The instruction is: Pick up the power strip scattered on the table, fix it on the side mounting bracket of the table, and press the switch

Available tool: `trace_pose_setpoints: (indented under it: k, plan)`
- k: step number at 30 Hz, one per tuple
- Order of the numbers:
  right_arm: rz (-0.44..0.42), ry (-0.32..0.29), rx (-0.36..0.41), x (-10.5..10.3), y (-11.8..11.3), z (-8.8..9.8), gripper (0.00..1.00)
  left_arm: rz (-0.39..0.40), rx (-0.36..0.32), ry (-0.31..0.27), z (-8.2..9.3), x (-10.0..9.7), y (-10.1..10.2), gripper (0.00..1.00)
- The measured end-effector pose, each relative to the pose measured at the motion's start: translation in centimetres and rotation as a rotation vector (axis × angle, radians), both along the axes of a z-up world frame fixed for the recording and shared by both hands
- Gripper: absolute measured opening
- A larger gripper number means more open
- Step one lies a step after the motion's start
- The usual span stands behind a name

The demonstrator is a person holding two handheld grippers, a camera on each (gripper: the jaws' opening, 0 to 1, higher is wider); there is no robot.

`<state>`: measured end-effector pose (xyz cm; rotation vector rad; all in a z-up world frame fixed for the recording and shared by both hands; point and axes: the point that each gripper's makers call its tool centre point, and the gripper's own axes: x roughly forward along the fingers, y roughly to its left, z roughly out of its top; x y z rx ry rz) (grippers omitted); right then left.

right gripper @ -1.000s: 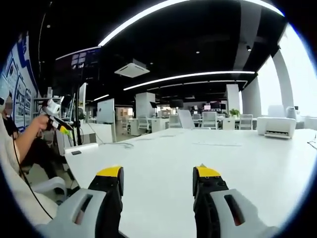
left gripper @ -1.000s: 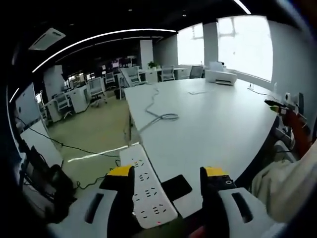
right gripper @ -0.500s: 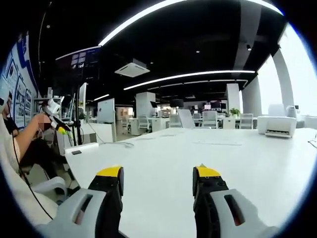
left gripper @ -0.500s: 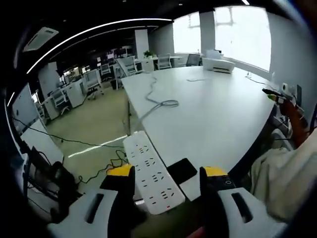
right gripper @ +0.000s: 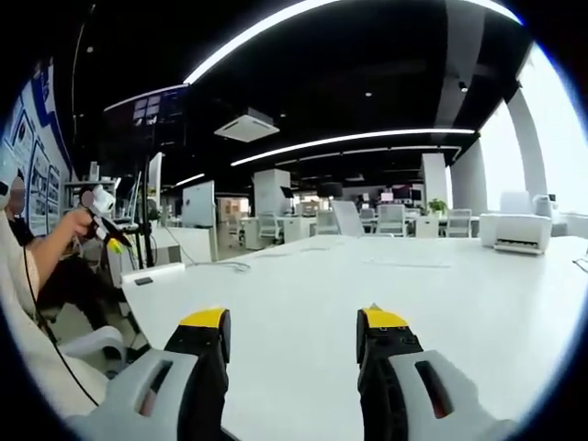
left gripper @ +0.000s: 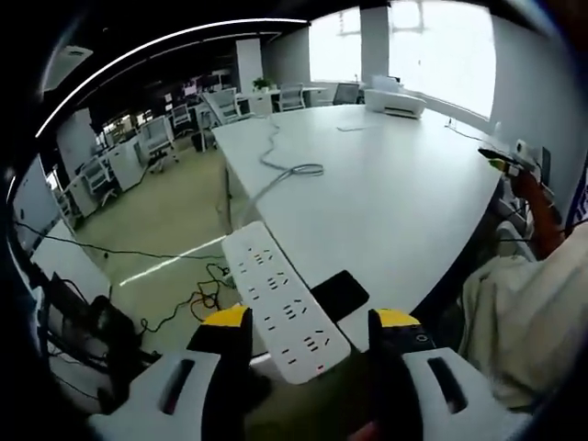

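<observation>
From my left hand-held gripper (left gripper: 308, 322) I see the power strip (left gripper: 282, 310), a long flat white plastic bar with rows of socket holes, lying along the near corner of the worktop (left gripper: 386, 193), one end overhanging the edge between my yellow-tipped jaws. The jaws stand wide, and I cannot tell whether they touch the strip. A glossy black rectangular slab (left gripper: 340, 294) lies just beside the strip. A thin grey cable (left gripper: 289, 172) curls across the smooth white surface farther off, past the strip.

My right hand-held gripper (right gripper: 290, 335) hovers with its jaws spread wide and empty above the bare matt worktop, and a white boxy printer (right gripper: 514, 232) sits at the far right.
</observation>
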<state>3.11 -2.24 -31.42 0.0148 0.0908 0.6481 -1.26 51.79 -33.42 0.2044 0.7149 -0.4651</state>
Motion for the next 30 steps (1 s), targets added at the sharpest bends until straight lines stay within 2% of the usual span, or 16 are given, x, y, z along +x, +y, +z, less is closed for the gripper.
trace_pose_setpoints:
  k: [12,18,30]
  plan:
    - [0.012,0.009,-0.001,0.0,0.1,-0.3,0.50,-0.053,0.043,0.059,-2.0,-0.1,0.9,0.53]
    - [0.015,0.011,0.000,0.2,-0.1,-0.5,0.50,-0.080,0.034,0.093,-2.9,0.1,0.8,0.53]
    - [0.020,0.015,0.000,0.2,-0.5,-0.8,0.50,-0.103,0.048,0.124,-4.2,0.6,1.3,0.53]
